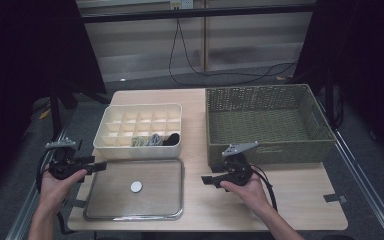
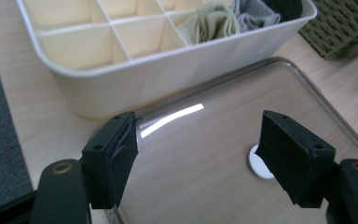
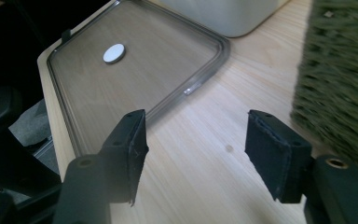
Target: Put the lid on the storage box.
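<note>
Left gripper (image 1: 99, 165): jaws wide, empty, at clear lid's (image 1: 145, 200) left edge | Right gripper (image 1: 206, 179): jaws wide, empty, right of lid | Lid: flat on table (image 1: 280, 195), before divided organiser box (image 1: 141, 148)

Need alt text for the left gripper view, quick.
The left tongs hang open over the clear lid, which lies flat on the table. Behind it stands the cream divided box, with rolled socks in its compartments.
</note>
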`<action>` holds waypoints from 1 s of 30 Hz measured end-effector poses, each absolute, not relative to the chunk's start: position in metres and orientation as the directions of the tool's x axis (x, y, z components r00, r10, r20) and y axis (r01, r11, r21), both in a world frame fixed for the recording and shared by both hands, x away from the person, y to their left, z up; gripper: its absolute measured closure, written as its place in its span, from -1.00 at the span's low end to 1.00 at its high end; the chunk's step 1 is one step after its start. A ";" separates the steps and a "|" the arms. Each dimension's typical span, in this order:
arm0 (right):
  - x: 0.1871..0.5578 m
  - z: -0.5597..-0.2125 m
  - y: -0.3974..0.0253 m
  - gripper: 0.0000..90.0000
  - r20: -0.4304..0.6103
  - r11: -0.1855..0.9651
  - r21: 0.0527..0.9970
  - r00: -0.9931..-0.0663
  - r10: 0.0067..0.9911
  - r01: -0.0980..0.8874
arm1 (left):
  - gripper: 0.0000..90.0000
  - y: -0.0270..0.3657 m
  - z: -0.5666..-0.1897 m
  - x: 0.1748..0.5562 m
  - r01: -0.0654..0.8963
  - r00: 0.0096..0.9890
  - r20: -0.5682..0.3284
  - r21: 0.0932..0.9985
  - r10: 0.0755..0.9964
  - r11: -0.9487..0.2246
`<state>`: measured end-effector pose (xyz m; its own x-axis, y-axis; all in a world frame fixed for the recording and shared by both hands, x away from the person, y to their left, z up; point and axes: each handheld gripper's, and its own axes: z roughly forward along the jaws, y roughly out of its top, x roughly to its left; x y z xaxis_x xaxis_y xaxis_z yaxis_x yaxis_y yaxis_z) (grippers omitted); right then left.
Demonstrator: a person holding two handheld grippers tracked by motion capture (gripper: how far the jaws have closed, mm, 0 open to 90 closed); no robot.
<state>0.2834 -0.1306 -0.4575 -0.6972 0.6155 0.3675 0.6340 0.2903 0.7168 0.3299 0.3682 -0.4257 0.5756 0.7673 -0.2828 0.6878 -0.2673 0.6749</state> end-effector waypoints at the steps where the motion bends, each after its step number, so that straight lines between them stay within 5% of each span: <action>1: 0.285 -0.458 -0.127 -0.12 0.367 0.297 0.714 -0.699 0.614 0.635 | -0.37 0.370 -0.427 0.328 0.691 0.571 -0.283 0.673 0.770 -0.265; 11: 0.298 -0.465 -0.103 -0.16 0.382 0.304 0.696 -0.694 0.610 0.650 | -0.30 0.388 -0.445 0.310 0.713 0.545 -0.288 0.653 0.787 -0.255; 30: 0.314 -0.482 -0.071 0.25 0.366 0.341 0.656 -0.678 0.637 0.674 | 0.05 0.406 -0.479 0.282 0.760 0.475 -0.309 0.616 0.824 -0.207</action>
<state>0.3144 -0.0706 -0.4816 -0.6784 0.6368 0.3664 0.6738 0.3406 0.6557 0.2817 0.4061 -0.4792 0.4750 0.8239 -0.3091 0.7599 -0.2070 0.6162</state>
